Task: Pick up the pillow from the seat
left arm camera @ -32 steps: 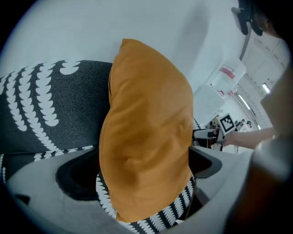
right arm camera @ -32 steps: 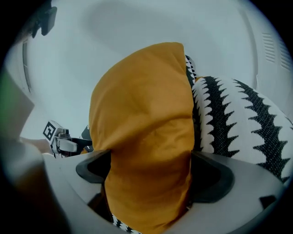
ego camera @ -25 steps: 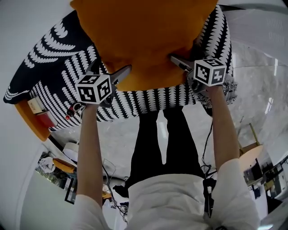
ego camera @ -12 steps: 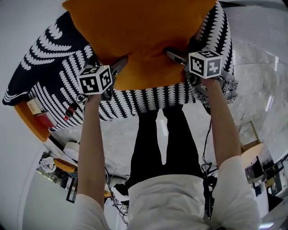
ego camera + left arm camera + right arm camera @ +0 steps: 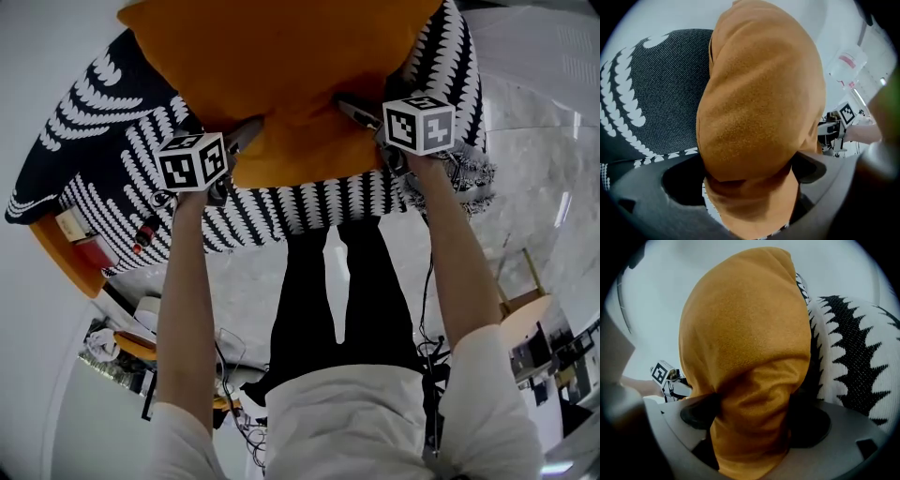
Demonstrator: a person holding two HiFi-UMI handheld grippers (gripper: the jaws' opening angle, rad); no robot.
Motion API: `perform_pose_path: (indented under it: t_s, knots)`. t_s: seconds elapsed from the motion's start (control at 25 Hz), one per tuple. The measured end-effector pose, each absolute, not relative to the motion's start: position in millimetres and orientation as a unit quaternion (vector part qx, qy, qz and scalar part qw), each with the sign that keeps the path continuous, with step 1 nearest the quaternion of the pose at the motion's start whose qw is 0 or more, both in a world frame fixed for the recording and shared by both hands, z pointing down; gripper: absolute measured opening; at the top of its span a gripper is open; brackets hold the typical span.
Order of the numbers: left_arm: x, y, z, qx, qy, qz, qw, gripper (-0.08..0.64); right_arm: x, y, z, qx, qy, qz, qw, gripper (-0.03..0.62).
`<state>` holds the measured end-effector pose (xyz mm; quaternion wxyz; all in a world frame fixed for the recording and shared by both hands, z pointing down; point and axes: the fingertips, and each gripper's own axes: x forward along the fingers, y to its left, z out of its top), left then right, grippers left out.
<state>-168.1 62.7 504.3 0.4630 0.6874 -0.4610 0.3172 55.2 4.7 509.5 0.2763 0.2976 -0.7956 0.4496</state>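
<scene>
An orange pillow (image 5: 281,75) hangs above the black-and-white patterned seat (image 5: 112,159), held at its near edge by both grippers. My left gripper (image 5: 246,134) is shut on the pillow's left corner, and the fabric (image 5: 754,140) bulges out between its jaws. My right gripper (image 5: 352,111) is shut on the right corner, with orange cloth (image 5: 750,394) pinched and folded between the jaws. The right gripper's marker cube (image 5: 848,112) shows past the pillow in the left gripper view, and the left one's cube (image 5: 660,372) shows in the right gripper view.
The patterned seat cover (image 5: 853,357) spreads under and behind the pillow. An orange tray (image 5: 70,258) with small items lies at the seat's left end. The person's legs (image 5: 342,291) stand on a pale marble floor (image 5: 525,187). Cables and clutter (image 5: 122,342) lie at lower left.
Both grippers have moved up and away with the pillow, the right one a little further to the left. The pillow's near edge sits higher over the seat.
</scene>
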Motion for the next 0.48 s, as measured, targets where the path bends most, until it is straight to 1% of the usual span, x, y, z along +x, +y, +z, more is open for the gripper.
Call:
perform_pose_path:
  t_s: [0.08, 0.16, 0.24, 0.28, 0.48]
  knots:
    - [-167.5, 64.1, 500.5, 0.689, -0.464, 0.312, 0.461, 0.573, 52.9, 7.2, 505.3, 0.297, -0.796, 0.451, 0.273, 0.466]
    - [-169.6, 66.2, 493.1, 0.695, -0.462, 0.303, 0.461, 0.538, 49.1, 10.3, 497.2, 0.292, -0.798, 0.452, 0.271, 0.435]
    - [-172.5, 70.3, 484.8, 0.700, -0.460, 0.295, 0.460, 0.499, 44.7, 15.2, 487.3, 0.287, -0.799, 0.452, 0.273, 0.358]
    - [-173.6, 72.4, 480.9, 0.701, -0.460, 0.292, 0.459, 0.475, 42.1, 17.5, 482.4, 0.286, -0.800, 0.451, 0.274, 0.331]
    - [-164.2, 77.7, 470.4, 0.704, -0.464, 0.280, 0.459, 0.387, 40.6, 23.9, 470.4, 0.298, -0.803, 0.440, 0.269, 0.225]
